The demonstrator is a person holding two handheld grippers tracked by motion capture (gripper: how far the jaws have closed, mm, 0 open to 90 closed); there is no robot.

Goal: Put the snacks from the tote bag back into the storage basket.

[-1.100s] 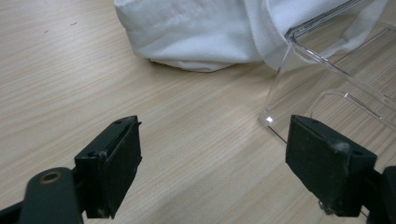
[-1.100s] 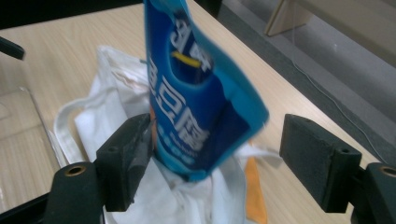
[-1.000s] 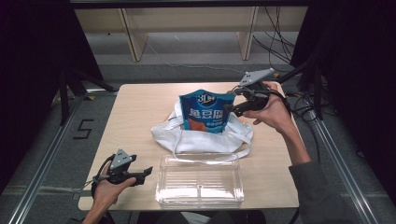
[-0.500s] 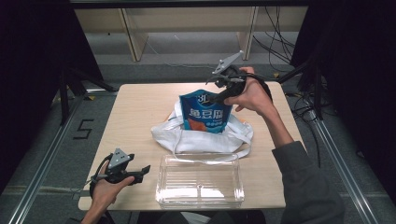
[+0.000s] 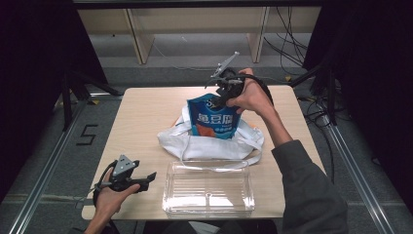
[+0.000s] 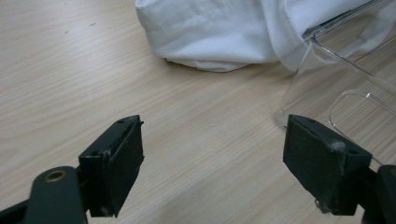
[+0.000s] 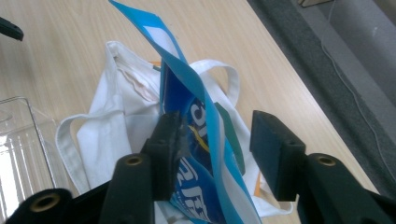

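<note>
The right gripper, its jaws just closing and not yet clamped, straddles the top edge of the glossy blue snack pouch standing upright in the white cloth tote bag mid-table, behind the clear plastic tray, while the left gripper hovers wide apart over the pale wooden table.
</note>
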